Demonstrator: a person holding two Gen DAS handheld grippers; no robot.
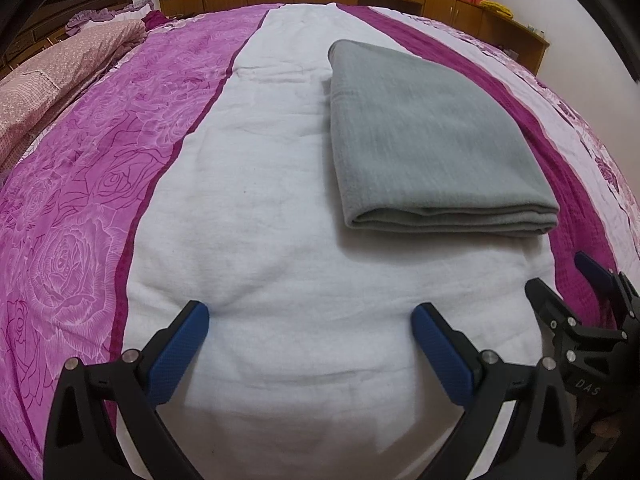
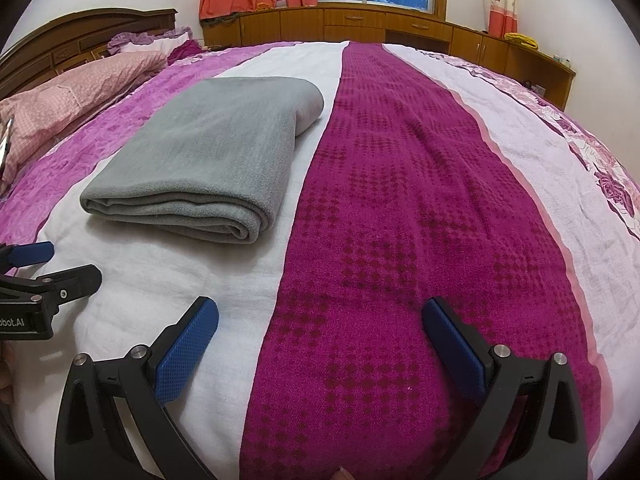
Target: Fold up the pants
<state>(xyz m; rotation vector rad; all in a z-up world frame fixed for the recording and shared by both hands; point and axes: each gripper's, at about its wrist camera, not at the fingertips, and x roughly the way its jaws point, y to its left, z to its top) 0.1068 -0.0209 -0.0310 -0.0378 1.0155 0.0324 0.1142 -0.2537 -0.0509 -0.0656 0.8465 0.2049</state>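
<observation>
The grey pants lie folded into a flat rectangular stack on the white stripe of the bed cover, ahead and right of my left gripper. In the right wrist view the folded pants lie ahead to the left. My left gripper is open and empty, low over the white stripe. My right gripper is open and empty over the dark magenta stripe. Each gripper shows at the edge of the other's view, the right gripper and the left gripper. Neither touches the pants.
The bed cover has pink rose, white and magenta stripes. Pink pillows and a wooden headboard are at the left. Wooden cabinets, a window and curtains line the far wall.
</observation>
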